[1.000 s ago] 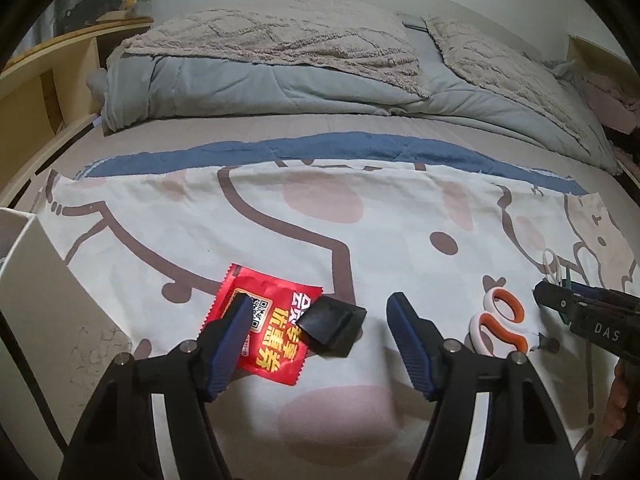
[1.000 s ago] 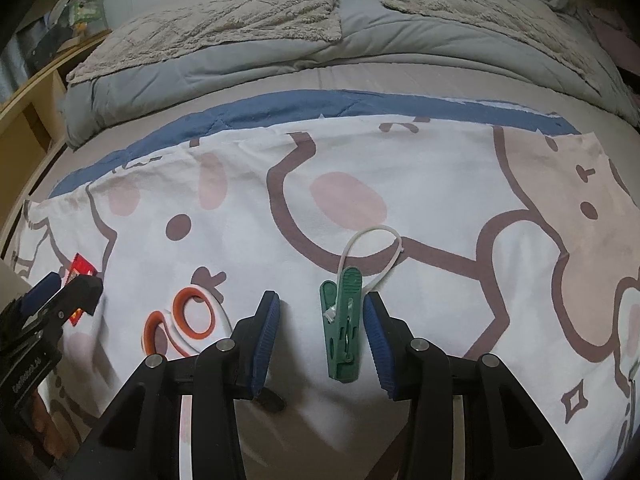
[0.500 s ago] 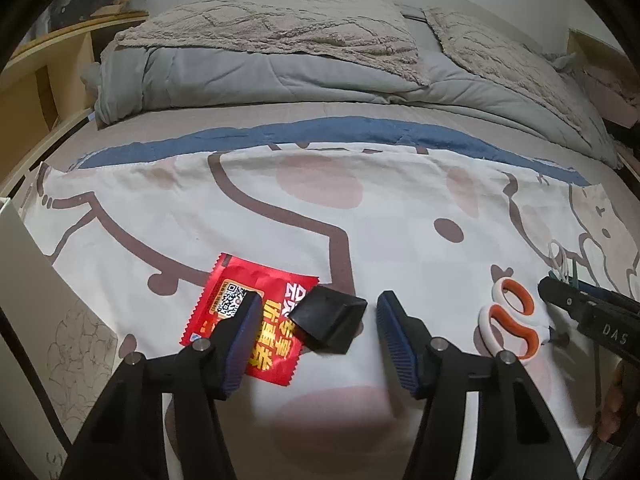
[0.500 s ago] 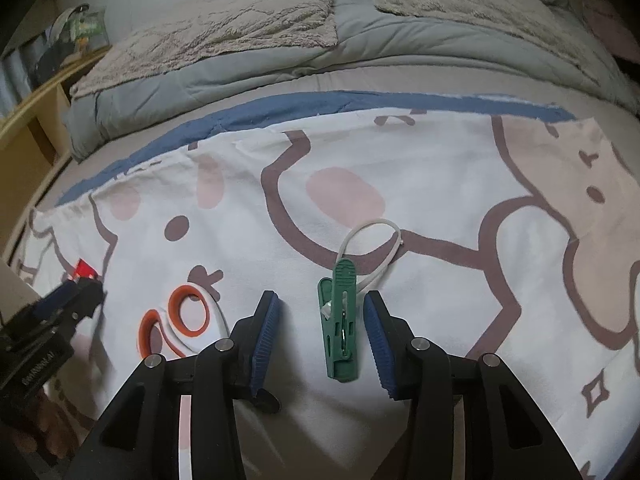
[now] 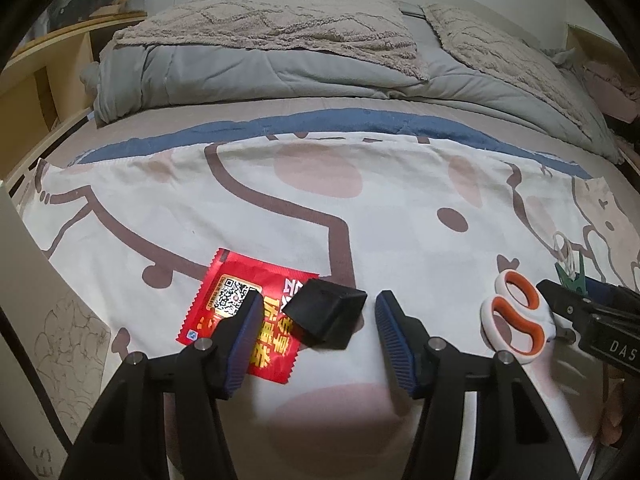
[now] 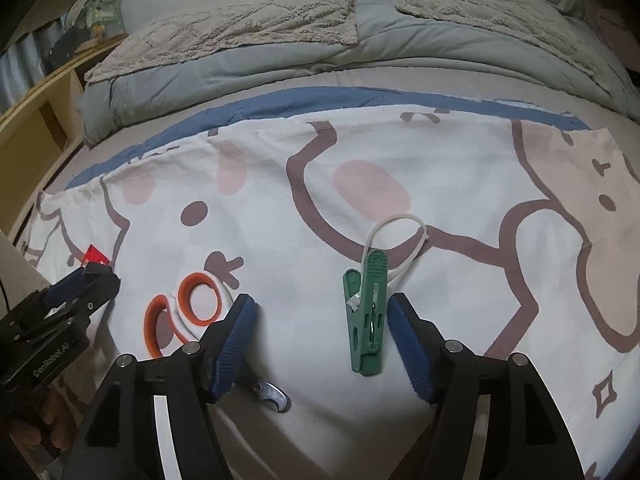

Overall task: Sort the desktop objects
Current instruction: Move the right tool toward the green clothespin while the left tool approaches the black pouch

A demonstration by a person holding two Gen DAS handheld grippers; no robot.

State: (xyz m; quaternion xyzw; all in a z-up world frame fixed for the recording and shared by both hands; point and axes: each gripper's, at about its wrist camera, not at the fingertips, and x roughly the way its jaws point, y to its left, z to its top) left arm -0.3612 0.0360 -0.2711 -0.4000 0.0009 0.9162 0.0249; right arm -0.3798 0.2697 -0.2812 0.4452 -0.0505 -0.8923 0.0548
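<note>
A black block rests partly on a red packet on the printed cloth. It lies between the fingers of my left gripper, which is open; neither pad touches it. In the right wrist view a green clothes peg with a white loop lies between the fingers of my right gripper. Its jaws are opening, and the peg sits close beside the right pad. Orange-handled scissors lie just left of that gripper, their blade tip under its left finger.
The cartoon-print cloth covers the near part of a bed. A folded grey duvet and pillows fill the far side. A white box stands at the left edge, with a wooden shelf behind it.
My left gripper's jaws have narrowed around the black block. My right gripper's jaws have widened, and its left finger has moved away from the green peg. Neither hand has shifted much.
</note>
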